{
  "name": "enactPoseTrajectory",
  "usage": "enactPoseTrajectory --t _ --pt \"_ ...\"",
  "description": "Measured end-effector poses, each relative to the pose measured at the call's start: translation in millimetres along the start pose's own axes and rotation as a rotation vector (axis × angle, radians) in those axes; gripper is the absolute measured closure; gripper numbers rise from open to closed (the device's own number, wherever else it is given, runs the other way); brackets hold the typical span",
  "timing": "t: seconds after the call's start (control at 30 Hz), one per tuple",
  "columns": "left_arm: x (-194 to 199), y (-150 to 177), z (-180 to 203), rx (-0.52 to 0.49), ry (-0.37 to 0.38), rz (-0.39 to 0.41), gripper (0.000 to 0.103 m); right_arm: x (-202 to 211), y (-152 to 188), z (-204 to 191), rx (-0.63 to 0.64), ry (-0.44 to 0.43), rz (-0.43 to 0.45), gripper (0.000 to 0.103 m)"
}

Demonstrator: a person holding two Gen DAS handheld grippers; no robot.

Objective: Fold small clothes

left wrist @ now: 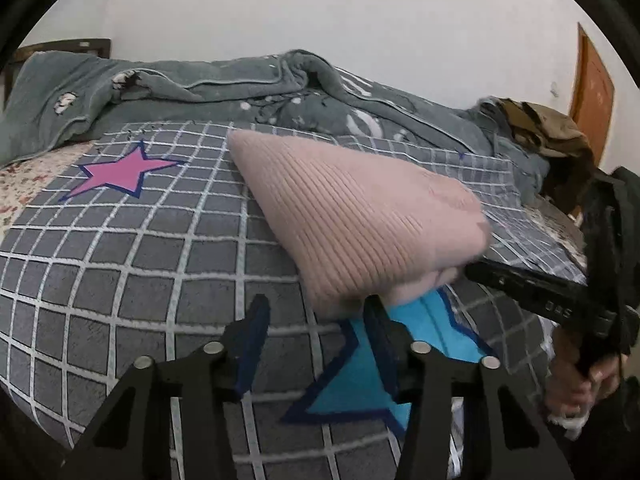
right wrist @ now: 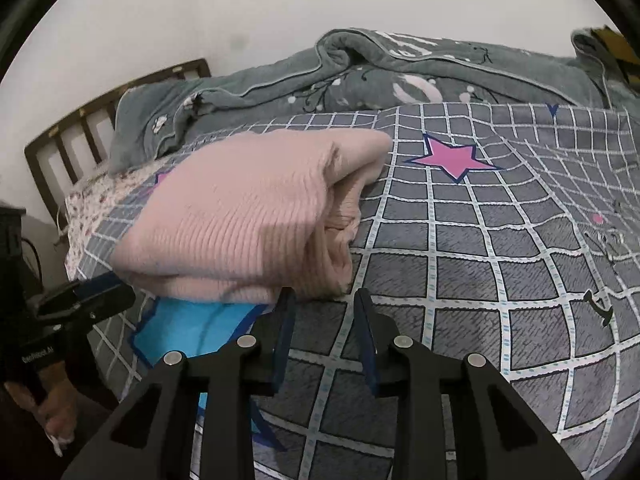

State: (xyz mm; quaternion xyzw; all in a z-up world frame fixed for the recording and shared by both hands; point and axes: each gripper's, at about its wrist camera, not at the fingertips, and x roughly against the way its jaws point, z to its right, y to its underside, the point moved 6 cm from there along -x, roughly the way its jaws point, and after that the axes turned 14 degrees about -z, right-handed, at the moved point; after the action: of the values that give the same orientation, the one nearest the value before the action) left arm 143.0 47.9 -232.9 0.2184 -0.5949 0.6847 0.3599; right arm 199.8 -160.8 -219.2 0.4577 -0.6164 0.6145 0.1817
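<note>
A: Left wrist view, left to right: what appears?
B: Left gripper [left wrist: 316, 312], jaws apart and empty; its right finger just beside the folded pink sweater [left wrist: 360, 216], which lies ahead of it on the grid-patterned blanket [left wrist: 120, 264]. Right gripper [left wrist: 476, 270] reaches that sweater's right edge.

A: Right wrist view?
B: Sweater ahead and left; right gripper's jaws apart, nothing between them; pink star [right wrist: 452, 158] ahead, right.
</note>
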Motion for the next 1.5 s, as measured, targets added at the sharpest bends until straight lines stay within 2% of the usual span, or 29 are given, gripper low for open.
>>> enactPoseTrajectory --t 0.07,0.13,0.27,0.37,0.4,0.57,0.67,0.7,0.77,0.8,0.83,0.9,0.93,1.03,1.1,1.2,1.23,1.27,1.3,1.33,1.4,1.47,1.5 --pt "-1.6 -4.1 -0.1 0.021 0.011 0.010 0.072 -4.0 -2.9 0.1 -0.014 -0.017 -0.002 0.073" --pt "0.4 -6.6 0.9 0.043 0.050 0.027 0.090 -7.6 -6.4 -0.8 -0.025 -0.025 0.006 0.073" --pt "3.3 -7.6 2.6 0.028 0.033 0.054 0.092 -13.7 -10.1 -1.7 -0.065 -0.058 0.018 0.071" --pt "5.8 -8.2 -3.6 0.057 0.037 0.069 0.093 -17.1 -11.1 -4.1 -0.091 -0.088 0.021 0.091" --pt "7.7 -9.0 -7.4 0.066 0.030 0.079 0.093 -15.9 -11.3 -7.8 -0.090 -0.109 0.023 0.092" --pt "14.5 -13.6 -37.1 0.153 0.014 0.096 0.093 -2.4 -5.4 -33.6 -0.044 -0.218 0.047 0.094" --pt "9.9 -11.6 -45.0 0.174 0.043 0.062 0.093 -7.5 1.9 -47.2 0.012 -0.184 0.012 0.090" --pt "9.0 -9.9 -43.9 0.169 0.048 0.053 0.092 -9.7 3.5 -47.6 0.024 -0.167 -0.012 0.083" --pt "14.0 -7.7 -39.8 0.135 0.046 0.064 0.090 -6.5 4.9 -45.0 0.022 -0.171 -0.027 0.079" --pt "16.5 -7.3 -38.7 0.126 0.039 0.070 0.082 -0.2 6.0 -42.7 0.018 -0.176 -0.011 0.077" --pt "19.5 -6.9 -39.5 0.117 0.025 0.075 0.069 8.0 6.8 -41.1 0.023 -0.185 0.014 0.074" --pt "25.1 -6.0 -44.9 0.130 0.016 0.094 0.054 24.4 6.7 -41.3 0.043 -0.217 0.068 0.064" --pt "27.9 -5.9 -48.4 0.141 0.034 0.104 0.051 30.7 6.3 -42.6 0.050 -0.228 0.091 0.063" --pt "32.6 -6.8 -54.8 0.167 0.082 0.117 0.047 43.8 0.5 -48.7 0.059 -0.259 0.149 0.060" --pt "31.6 -8.1 -55.2 0.168 0.089 0.119 0.047 43.2 -8.0 -51.2 0.039 -0.262 0.166 0.058" --pt "28.7 -9.9 -53.3 0.155 0.076 0.118 0.045 21.0 -30.9 -45.0 -0.039 -0.173 0.110 0.058" --pt "28.2 -10.8 -52.4 0.149 0.071 0.121 0.045 9.5 -36.3 -41.3 -0.072 -0.134 0.074 0.060" --pt "28.6 -11.5 -51.6 0.144 0.073 0.123 0.045 1.0 -39.3 -38.8 -0.096 -0.123 0.054 0.081" --pt "29.2 -13.2 -51.0 0.141 0.076 0.127 0.045 -6.6 -41.5 -37.4 -0.110 -0.152 0.033 0.096" --pt "30.6 -13.9 -50.4 0.139 0.077 0.132 0.045 -2.2 -42.0 -37.2 -0.105 -0.159 0.055 0.096" --pt "32.9 -15.1 -49.8 0.132 0.089 0.139 0.045 33.1 -42.7 -33.3 -0.078 -0.183 0.208 0.098" --pt "35.2 -17.6 -47.2 0.119 0.123 0.150 0.043 40.9 -42.6 -24.7 -0.092 -0.176 0.224 0.098" --pt "36.5 -18.3 -46.2 0.114 0.132 0.156 0.042 30.1 -41.7 -20.5 -0.108 -0.149 0.178 0.098"
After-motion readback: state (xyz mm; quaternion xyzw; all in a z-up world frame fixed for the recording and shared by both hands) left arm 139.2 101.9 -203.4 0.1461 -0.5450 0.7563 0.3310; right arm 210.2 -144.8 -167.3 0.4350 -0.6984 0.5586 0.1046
